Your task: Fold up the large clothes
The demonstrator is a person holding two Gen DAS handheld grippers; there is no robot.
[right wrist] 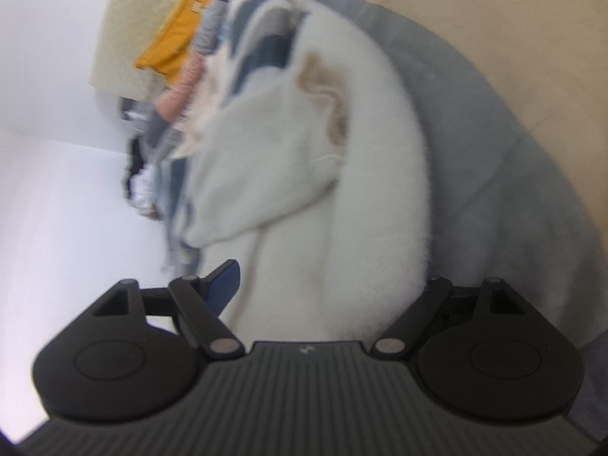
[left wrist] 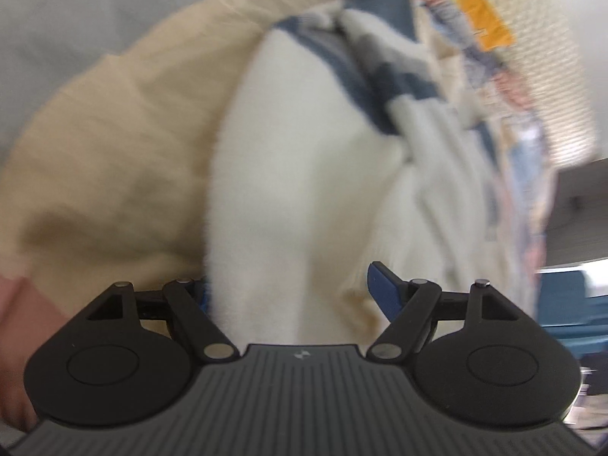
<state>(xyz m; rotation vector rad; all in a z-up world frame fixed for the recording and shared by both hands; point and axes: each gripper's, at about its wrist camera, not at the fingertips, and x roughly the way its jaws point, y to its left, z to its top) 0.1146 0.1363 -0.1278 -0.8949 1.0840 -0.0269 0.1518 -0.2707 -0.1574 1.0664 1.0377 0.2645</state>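
A large white fleecy garment with dark blue and grey stripes fills both wrist views point(left wrist: 304, 174) point(right wrist: 334, 190). It hangs bunched between the two grippers. My left gripper point(left wrist: 292, 296) has its blue-padded fingers point(left wrist: 383, 285) spread wide with a thick fold of the white cloth between them. My right gripper point(right wrist: 326, 285) also has its fingers point(right wrist: 224, 277) spread wide around a thick fold of the same garment. Both views are blurred by motion. Whether the pads press the cloth is hidden by the fabric.
A beige and pink cloth point(left wrist: 114, 133) lies behind the garment on the left, over a grey sheet point(right wrist: 513, 190). A pile of other clothes with an orange piece point(left wrist: 482, 11) point(right wrist: 178, 30) sits at the far end. A white wall point(right wrist: 57, 152) is beyond.
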